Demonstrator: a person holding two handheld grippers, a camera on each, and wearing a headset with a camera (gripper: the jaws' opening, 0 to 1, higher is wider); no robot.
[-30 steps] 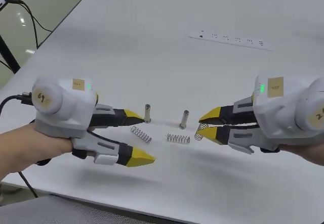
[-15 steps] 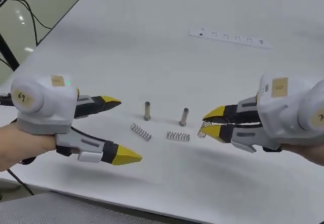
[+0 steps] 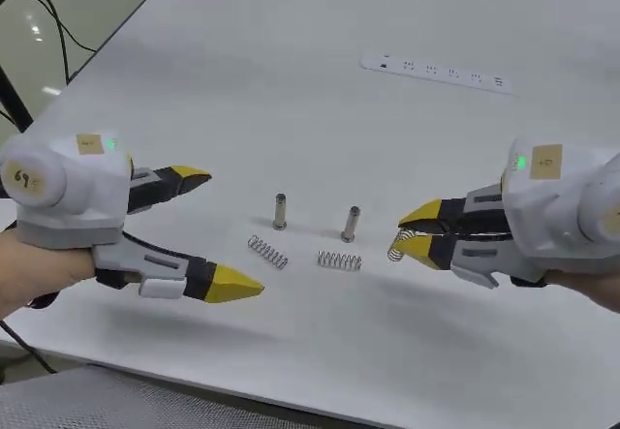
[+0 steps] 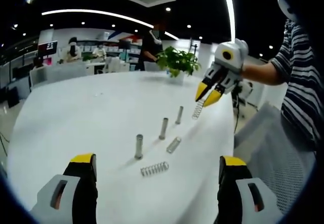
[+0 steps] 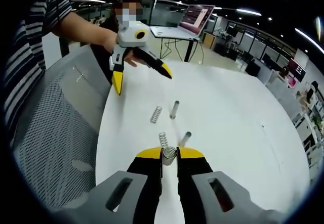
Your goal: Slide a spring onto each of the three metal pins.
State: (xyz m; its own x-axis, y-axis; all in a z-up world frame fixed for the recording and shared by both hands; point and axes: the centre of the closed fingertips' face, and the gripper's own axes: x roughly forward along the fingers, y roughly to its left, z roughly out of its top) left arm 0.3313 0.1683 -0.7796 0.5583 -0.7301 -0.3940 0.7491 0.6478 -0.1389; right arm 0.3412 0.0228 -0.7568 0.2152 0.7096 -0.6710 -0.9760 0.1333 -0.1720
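Note:
Two upright metal pins [image 3: 280, 210] [image 3: 352, 224] stand on the white table [image 3: 291, 90]. The left gripper view shows three pins in a row [image 4: 138, 146] [image 4: 163, 128] [image 4: 179, 115]. Two loose springs [image 3: 268, 252] [image 3: 339, 260] lie just in front of the pins. My right gripper [image 3: 415, 232] is shut on a third spring [image 3: 397, 248], held just right of the right pin; the coil sits between the yellow tips [image 5: 169, 153]. My left gripper [image 3: 213, 230] hovers wide open left of the pins, holding nothing.
A white power strip [image 3: 434, 73] lies far back on the table. A black cable [image 3: 58, 32] runs off the left edge. The near table edge [image 3: 291, 405] is close below the grippers. A mesh chair [image 5: 55, 133] stands beside the table.
My left gripper has pulled back to the left, away from the pins, still open. The right gripper has drawn slightly right with the spring in it.

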